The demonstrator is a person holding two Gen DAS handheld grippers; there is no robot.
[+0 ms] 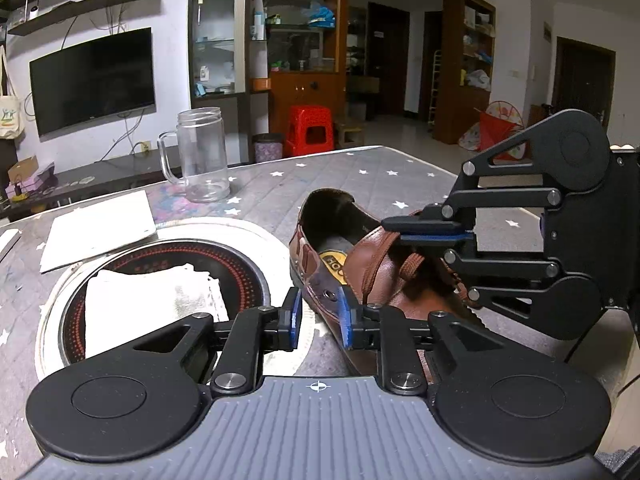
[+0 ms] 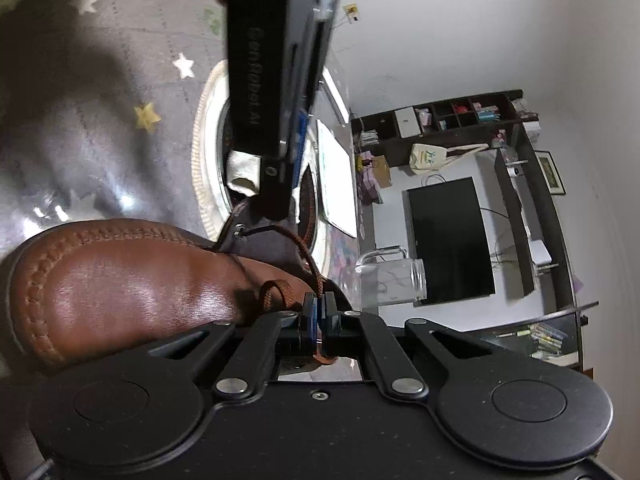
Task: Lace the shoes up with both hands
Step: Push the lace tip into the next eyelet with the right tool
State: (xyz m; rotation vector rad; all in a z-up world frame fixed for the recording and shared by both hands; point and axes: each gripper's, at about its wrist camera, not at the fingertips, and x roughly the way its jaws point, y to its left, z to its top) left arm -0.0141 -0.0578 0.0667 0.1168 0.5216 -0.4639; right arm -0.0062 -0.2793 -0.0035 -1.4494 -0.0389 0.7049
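Grey star-print cloth covers the worktop [image 1: 360, 168], with a living room and a wall television [image 1: 92, 80] behind it. Seen from the left wrist, a brown leather shoe [image 1: 384, 276] lies on the worktop just right of a round hotplate [image 1: 168, 256] that carries a folded white cloth [image 1: 152, 308]. A clear glass mug [image 1: 200, 156] stands beyond the hotplate. The left tool [image 1: 318, 320] has its blue-padded jaws parted and empty, just in front of an eyelet on the shoe's side. The right tool [image 1: 432, 236] reaches in from the right over the shoe's tongue, jaws pressed together.

From the right wrist, the shoe's toe [image 2: 120, 280] fills the lower left. The right tool [image 2: 320, 312] pinches the brown shoelace [image 2: 308, 264], which runs up from the shoe.
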